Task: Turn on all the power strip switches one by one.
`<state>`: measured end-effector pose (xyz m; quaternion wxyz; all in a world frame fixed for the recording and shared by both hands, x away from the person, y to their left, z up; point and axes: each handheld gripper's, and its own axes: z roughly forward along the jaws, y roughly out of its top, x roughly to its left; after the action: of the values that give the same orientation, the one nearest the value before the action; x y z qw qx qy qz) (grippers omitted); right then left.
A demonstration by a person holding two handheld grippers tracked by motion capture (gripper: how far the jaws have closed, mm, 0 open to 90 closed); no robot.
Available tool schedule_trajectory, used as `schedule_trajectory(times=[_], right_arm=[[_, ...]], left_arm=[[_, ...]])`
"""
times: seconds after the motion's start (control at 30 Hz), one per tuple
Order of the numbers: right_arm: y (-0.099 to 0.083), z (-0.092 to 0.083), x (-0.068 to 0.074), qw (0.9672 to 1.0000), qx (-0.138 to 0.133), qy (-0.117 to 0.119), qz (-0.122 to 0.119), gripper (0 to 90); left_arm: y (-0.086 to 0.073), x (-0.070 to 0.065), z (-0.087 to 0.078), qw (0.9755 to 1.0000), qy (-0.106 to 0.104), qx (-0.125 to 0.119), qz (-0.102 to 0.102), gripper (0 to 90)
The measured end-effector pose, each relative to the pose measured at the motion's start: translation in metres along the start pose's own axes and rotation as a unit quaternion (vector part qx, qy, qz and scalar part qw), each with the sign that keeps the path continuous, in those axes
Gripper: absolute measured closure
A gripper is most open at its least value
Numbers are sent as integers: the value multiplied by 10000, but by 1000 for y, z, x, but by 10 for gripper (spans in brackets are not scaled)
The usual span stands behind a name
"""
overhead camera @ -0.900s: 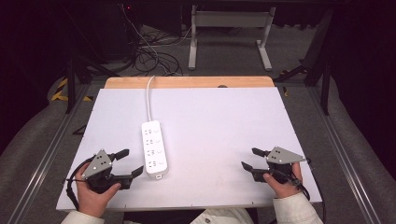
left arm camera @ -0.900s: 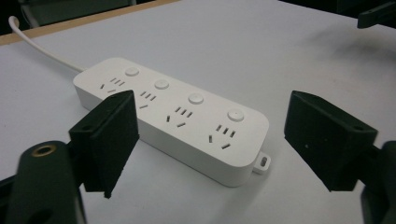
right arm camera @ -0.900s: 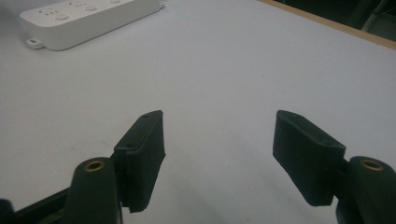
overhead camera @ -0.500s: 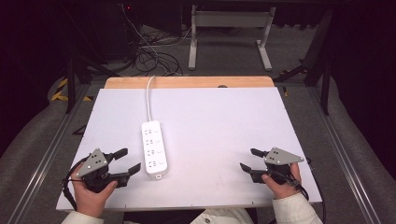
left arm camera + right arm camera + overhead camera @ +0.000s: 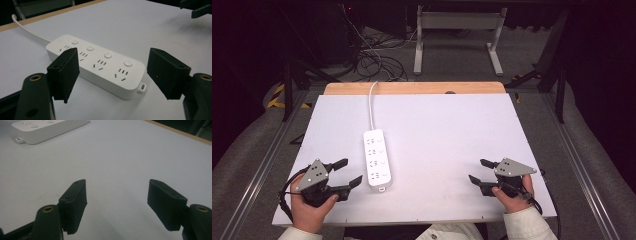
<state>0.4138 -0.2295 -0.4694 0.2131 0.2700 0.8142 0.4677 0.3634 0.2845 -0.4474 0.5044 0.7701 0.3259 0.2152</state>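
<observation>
Two grippers wait over a power strip on a white table.

The strip [image 5: 377, 160], white with four sockets, lies left of centre, long axis near to far, cord leading to the far edge. The left gripper [image 5: 345, 173], wide open and empty, sits just beside its near end; the right gripper [image 5: 477, 171], also open and empty, is well apart.

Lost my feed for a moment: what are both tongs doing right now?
Left tongs: open, holding nothing, beside the power strip.
Right tongs: open, holding nothing.
</observation>
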Motion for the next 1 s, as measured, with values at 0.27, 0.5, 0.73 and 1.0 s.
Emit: schedule_trajectory(times=[0.27, 0.5, 0.73, 1.0], right_arm=[[0, 0, 1, 10000, -11, -10, 27, 321], [1, 1, 2, 10000, -25, 19, 36, 318], [1, 2, 3, 10000, 0, 50, 49, 313], [1, 3, 3, 9999, -23, 88, 55, 305]], left_arm=[[5, 1, -1, 9997, -120, 85, -195, 431], [18, -2, 4, 9996, -209, 161, -102, 503], [28, -4, 13, 9992, -343, 214, -22, 521], [37, -6, 25, 9988, -406, 284, 7, 526]])
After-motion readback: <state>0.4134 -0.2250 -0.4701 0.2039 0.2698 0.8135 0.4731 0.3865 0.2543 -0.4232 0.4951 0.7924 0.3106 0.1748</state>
